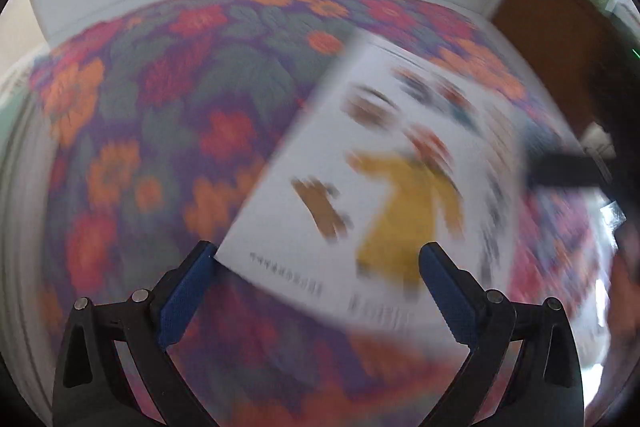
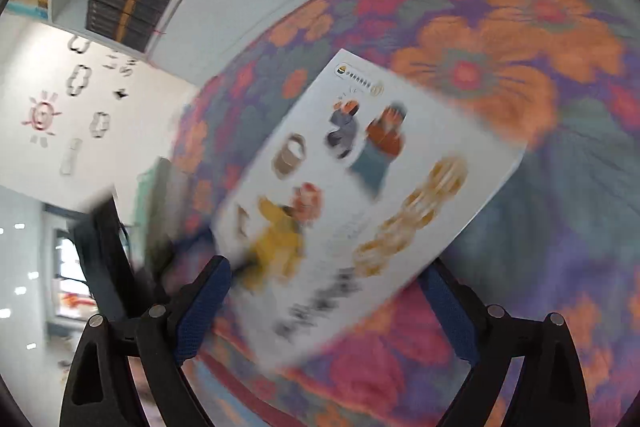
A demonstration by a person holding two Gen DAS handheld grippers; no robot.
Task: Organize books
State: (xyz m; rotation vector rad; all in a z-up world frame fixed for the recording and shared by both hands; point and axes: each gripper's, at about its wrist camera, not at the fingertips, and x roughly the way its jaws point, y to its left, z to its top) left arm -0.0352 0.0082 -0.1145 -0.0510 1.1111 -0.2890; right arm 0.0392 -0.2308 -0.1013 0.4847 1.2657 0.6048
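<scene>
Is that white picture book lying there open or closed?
Closed, it seems: the picture book lies flat on the flowered cloth, showing one illustrated cover and no spread pages. Motion blur hides finer detail.

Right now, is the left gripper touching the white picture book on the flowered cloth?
Cannot tell. In the left wrist view the left gripper stands open over the white picture book; one blue pad overlaps the book's corner, but blur hides any contact or gap.

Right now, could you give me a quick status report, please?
Left gripper open, right gripper open. White picture book flat on floral cloth, ungripped. Nothing blocking.
</scene>
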